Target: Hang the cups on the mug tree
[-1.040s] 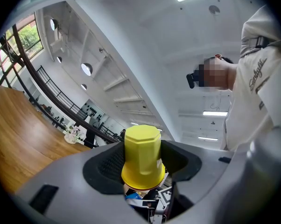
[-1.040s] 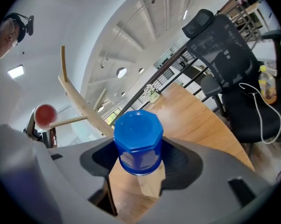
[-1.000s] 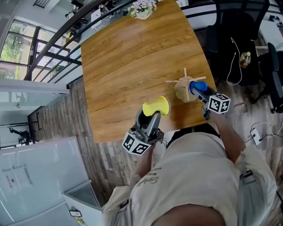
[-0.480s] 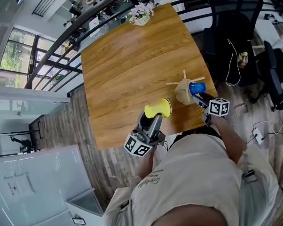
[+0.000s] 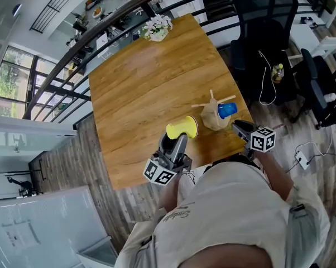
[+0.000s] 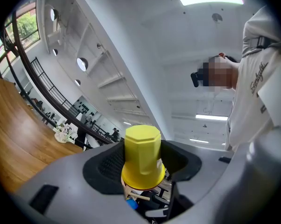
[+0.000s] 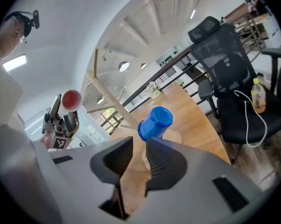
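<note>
A blue cup [image 5: 228, 109] hangs on a peg of the wooden mug tree [image 5: 213, 118] near the table's front right corner. My right gripper [image 5: 237, 126] is just short of it, toward the person. In the right gripper view the blue cup [image 7: 155, 122] is ahead of the right gripper [image 7: 139, 143], apart from it. Its jaws have just been closing and stand narrowly open with nothing between them. My left gripper [image 5: 176, 140] is shut on a yellow cup [image 5: 181, 128], held over the table left of the tree. The yellow cup [image 6: 141, 148] fills the left gripper [image 6: 143, 166].
The wooden table [image 5: 151, 82] carries a flower pot [image 5: 156, 28] at its far end. Black office chairs [image 5: 263, 15] and a bottle [image 5: 277, 71] are to the right of the table. A dark railing [image 5: 73, 43] runs behind. The person's body is against the near edge.
My right gripper has drawn back from the blue cup toward the person, and the cup stays on the tree. The left gripper with the yellow cup has hardly moved.
</note>
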Motion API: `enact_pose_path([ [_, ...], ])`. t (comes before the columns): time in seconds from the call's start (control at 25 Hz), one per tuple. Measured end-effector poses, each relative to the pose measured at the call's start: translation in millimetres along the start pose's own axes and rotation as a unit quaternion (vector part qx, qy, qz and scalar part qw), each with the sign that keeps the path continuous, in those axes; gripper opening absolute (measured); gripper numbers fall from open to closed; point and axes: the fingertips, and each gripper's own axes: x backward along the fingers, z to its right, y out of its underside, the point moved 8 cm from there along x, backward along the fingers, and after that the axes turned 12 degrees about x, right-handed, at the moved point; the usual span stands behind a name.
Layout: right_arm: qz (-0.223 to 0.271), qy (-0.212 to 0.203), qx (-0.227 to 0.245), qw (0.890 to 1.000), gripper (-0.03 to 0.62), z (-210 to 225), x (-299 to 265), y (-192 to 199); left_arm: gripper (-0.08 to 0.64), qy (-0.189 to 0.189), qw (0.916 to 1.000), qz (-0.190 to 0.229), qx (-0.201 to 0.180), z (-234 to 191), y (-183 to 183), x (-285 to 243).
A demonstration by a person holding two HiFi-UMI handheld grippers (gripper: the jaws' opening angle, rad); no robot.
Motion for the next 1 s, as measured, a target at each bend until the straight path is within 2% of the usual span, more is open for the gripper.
enact_pose_path([
  [0.12, 0.011, 0.002, 0.050, 0.999, -0.004, -12, 8, -16, 0.244, 0.009, 0.9999, 0.005, -0.006, -8, -10, -6],
  [0.24, 0.027, 0.005, 0.096, 0.995, -0.006, -25, 14, -36, 0.245, 0.011, 0.9996, 0.003, -0.024, -12, -19, -12],
  [0.6, 0.094, 0.005, 0.161, 0.982, -0.006, -58, 36, -104, 0.244, 0.018, 0.9988, -0.001, -0.045, -15, -28, -34],
  [0.76, 0.116, -0.002, 0.177, 0.977, -0.006, -66, 47, -127, 0.245, 0.014, 0.9989, -0.003, -0.044, -15, -26, -42],
  [1.0, 0.130, -0.016, 0.172, 0.976, -0.006, -68, 51, -144, 0.245, -0.001, 0.9989, -0.013, -0.044, -22, -24, -51],
])
